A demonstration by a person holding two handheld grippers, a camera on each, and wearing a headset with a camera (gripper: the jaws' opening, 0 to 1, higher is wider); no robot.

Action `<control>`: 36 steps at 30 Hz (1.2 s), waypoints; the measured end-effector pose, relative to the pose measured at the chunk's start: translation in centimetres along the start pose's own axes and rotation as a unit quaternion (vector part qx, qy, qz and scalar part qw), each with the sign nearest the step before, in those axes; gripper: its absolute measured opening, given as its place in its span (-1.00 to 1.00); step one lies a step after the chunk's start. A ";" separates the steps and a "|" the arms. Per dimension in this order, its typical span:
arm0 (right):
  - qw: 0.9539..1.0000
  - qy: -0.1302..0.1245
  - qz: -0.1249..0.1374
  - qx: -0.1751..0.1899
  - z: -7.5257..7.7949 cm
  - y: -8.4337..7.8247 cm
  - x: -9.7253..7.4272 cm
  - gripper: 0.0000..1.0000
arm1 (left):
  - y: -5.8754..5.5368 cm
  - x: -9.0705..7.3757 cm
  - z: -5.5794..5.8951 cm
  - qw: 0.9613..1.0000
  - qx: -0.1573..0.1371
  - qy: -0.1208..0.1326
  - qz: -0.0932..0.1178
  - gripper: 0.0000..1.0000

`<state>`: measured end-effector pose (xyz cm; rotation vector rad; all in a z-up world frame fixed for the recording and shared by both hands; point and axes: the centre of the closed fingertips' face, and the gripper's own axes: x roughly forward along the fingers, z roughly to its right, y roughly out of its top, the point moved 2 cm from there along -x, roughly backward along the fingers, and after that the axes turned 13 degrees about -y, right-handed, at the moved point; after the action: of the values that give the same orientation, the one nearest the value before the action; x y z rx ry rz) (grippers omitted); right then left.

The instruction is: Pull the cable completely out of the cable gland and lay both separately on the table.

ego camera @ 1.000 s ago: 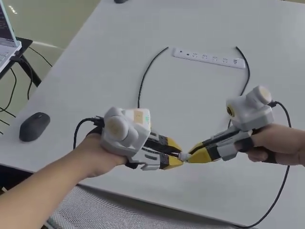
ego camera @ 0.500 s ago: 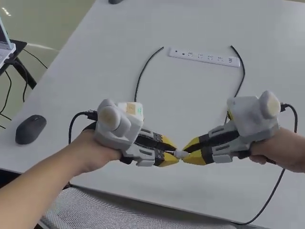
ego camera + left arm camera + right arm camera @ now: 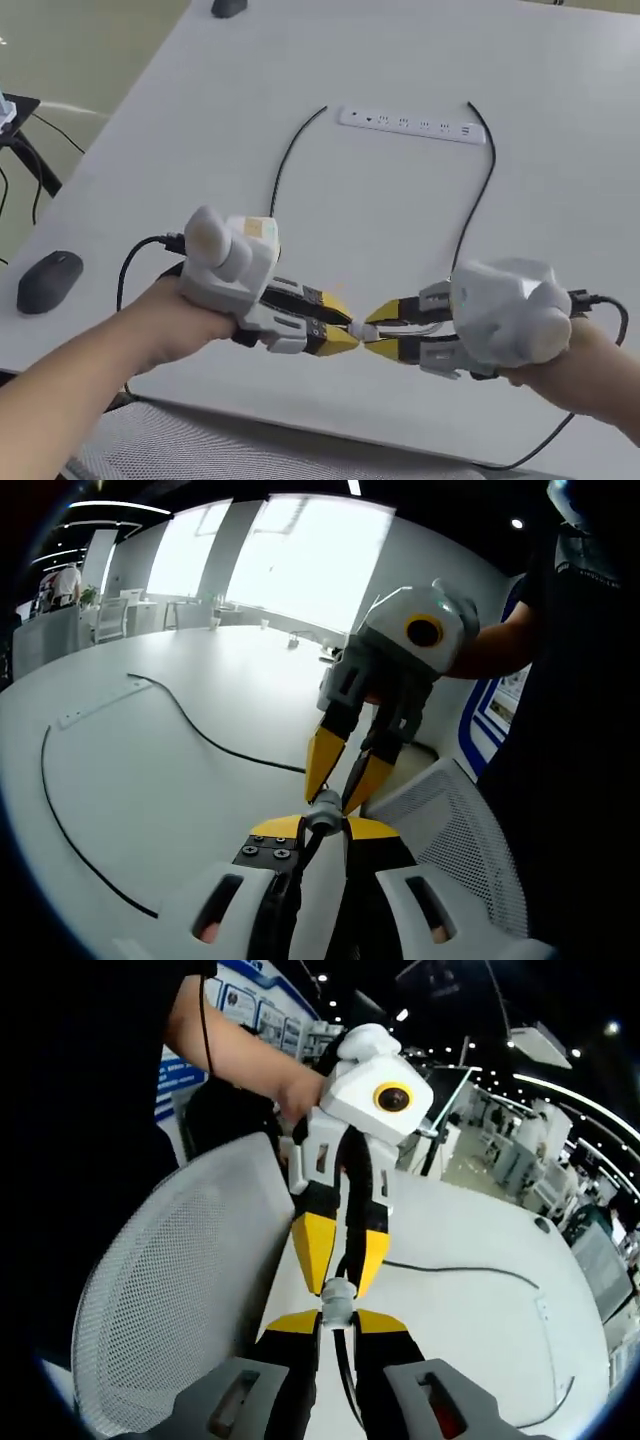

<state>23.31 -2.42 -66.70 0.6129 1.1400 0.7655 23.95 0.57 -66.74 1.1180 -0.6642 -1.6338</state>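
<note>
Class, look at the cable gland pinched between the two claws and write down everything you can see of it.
The cable gland is a small, pale grey-white cylinder that looks like plastic, with a ribbed band around it. It is held in the air above the near part of the white table, touching nothing on it. The yellow tips of the left claw and the right claw meet on it from opposite ends. It is too small to show finer detail.

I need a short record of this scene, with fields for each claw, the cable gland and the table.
left claw: closed on the cable gland
right claw: closed on the cable, next to the gland
gland and cable: together, held off the table
on table: power strip, mouse
</note>
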 end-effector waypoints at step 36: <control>0.862 0.241 -0.013 0.445 1.4 -0.2 -0.7 -0.51 | 0.3 -0.1 0.9 0.994 0.099 0.031 -0.030 -0.69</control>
<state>24.57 -3.14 -66.01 1.2086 1.9881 0.3228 23.25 0.52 -66.09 1.3368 -0.7709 -1.6020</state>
